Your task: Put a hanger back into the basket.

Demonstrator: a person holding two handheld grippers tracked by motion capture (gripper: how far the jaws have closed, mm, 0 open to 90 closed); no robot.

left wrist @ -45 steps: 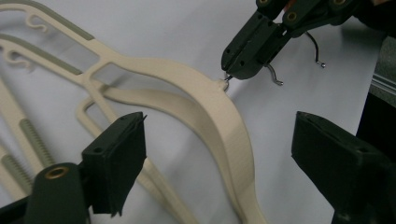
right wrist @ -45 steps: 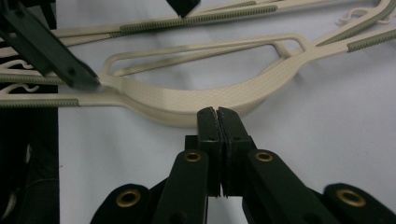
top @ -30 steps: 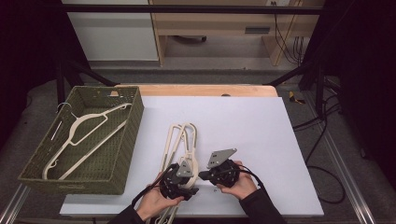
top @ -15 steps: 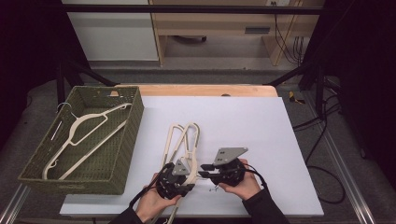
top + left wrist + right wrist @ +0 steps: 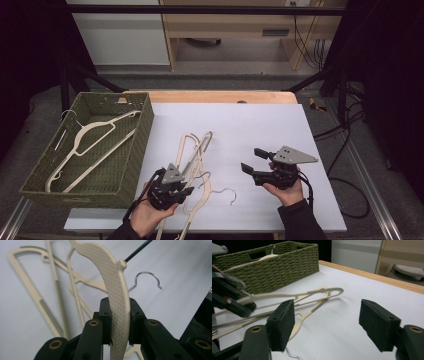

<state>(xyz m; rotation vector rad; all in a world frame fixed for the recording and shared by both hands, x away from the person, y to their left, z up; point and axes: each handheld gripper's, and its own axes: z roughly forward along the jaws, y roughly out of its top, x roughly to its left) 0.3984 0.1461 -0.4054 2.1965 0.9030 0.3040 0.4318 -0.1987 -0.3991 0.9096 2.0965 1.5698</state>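
Two cream plastic clothes hangers with thin metal hooks [image 5: 192, 160] lie overlapped on the white table top [image 5: 260, 125], and the left gripper [image 5: 172, 189] is clamped on the textured shoulder of the top hanger [image 5: 117, 302]; its jaws have just been closing, and the left gripper view shows both pads pressed flat against that arm, near the neck where the hook wire leaves it. Gripping there, close to the balance point, looks meant to let this hanger lift free of the one beneath [image 5: 37, 297]. A matching cream hanger [image 5: 87, 142] already rests in the green woven basket [image 5: 142, 135] just left of the pile, so the basket is probably where this one goes. The right gripper [image 5: 255, 160] hangs to the right of the hangers, apart from them; its jaws have just been opening and nothing is between them, which suggests it has given the hanger over to the left
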